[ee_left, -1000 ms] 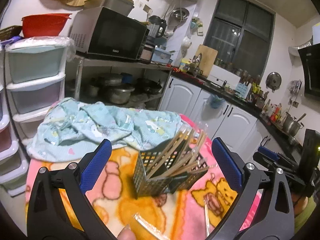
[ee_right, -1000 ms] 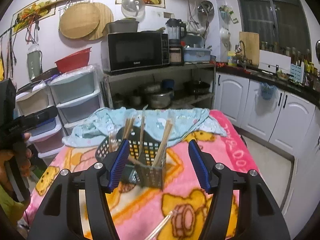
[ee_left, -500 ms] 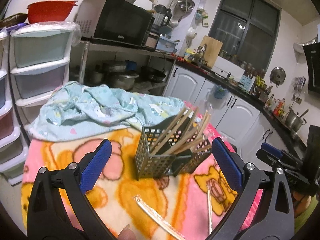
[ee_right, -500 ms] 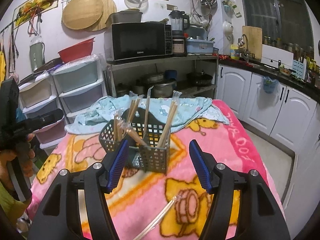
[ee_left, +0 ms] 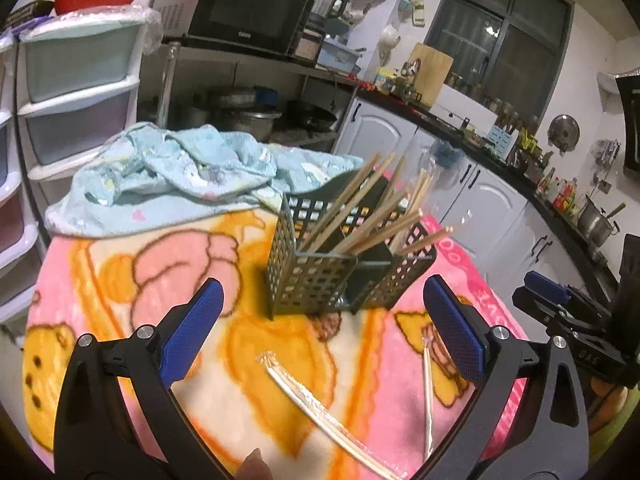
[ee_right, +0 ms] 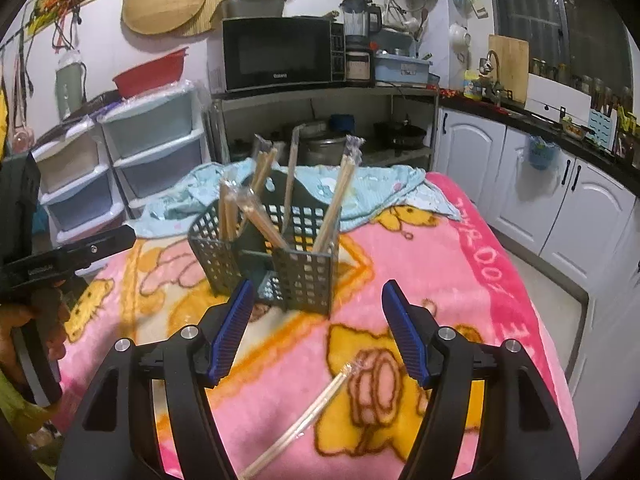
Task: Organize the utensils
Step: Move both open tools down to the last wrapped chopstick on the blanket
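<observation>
A dark mesh utensil holder (ee_left: 320, 276) stands on the pink cartoon blanket (ee_left: 120, 280) with several wrapped chopstick pairs (ee_left: 372, 216) sticking out. It also shows in the right wrist view (ee_right: 272, 256). Two wrapped chopstick pairs lie loose on the blanket, one long (ee_left: 328, 412) and one near the right finger (ee_left: 427, 384). One loose pair (ee_right: 304, 416) lies between the right gripper's fingers in its view. My left gripper (ee_left: 324, 328) is open and empty, above the loose pairs. My right gripper (ee_right: 318, 330) is open and empty, in front of the holder.
A crumpled light-blue cloth (ee_left: 180, 168) lies at the blanket's far end. Plastic drawers (ee_right: 132, 152), a shelf with a microwave (ee_right: 280, 52) and pots stand behind. White cabinets (ee_right: 540, 184) run along the right. The blanket drops off at its right edge.
Both grippers have pulled back and tilted down. The holder sits farther off in both views and the loose chopstick pairs on the blanket have come into view.
</observation>
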The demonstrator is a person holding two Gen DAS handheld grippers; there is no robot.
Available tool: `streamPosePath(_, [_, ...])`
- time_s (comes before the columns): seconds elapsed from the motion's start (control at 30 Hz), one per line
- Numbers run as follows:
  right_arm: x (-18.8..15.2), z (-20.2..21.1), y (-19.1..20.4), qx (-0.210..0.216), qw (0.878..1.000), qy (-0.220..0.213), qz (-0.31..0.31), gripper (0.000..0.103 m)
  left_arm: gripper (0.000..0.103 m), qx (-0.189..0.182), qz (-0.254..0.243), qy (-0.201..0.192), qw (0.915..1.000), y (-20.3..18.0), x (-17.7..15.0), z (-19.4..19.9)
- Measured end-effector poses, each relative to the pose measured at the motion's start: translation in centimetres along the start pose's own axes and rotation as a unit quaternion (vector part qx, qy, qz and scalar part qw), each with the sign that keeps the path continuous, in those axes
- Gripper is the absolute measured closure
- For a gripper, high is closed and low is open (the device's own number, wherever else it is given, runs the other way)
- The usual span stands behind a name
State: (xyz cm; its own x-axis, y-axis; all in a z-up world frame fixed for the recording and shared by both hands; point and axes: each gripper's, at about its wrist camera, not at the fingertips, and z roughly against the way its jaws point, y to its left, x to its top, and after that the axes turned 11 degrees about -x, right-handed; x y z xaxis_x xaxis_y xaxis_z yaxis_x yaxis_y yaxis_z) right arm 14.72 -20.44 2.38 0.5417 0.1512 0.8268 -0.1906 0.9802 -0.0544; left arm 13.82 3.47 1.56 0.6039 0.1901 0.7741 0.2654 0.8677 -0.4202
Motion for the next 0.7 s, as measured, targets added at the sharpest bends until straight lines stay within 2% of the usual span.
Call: streamPosePath(0.7, [-4.3, -4.6, -0.7, -0.014, 0.997, 0.073, 0.008, 0.039, 0.011, 0.020, 0.017, 0.098, 0.9949, 1.0, -5.0, -4.6])
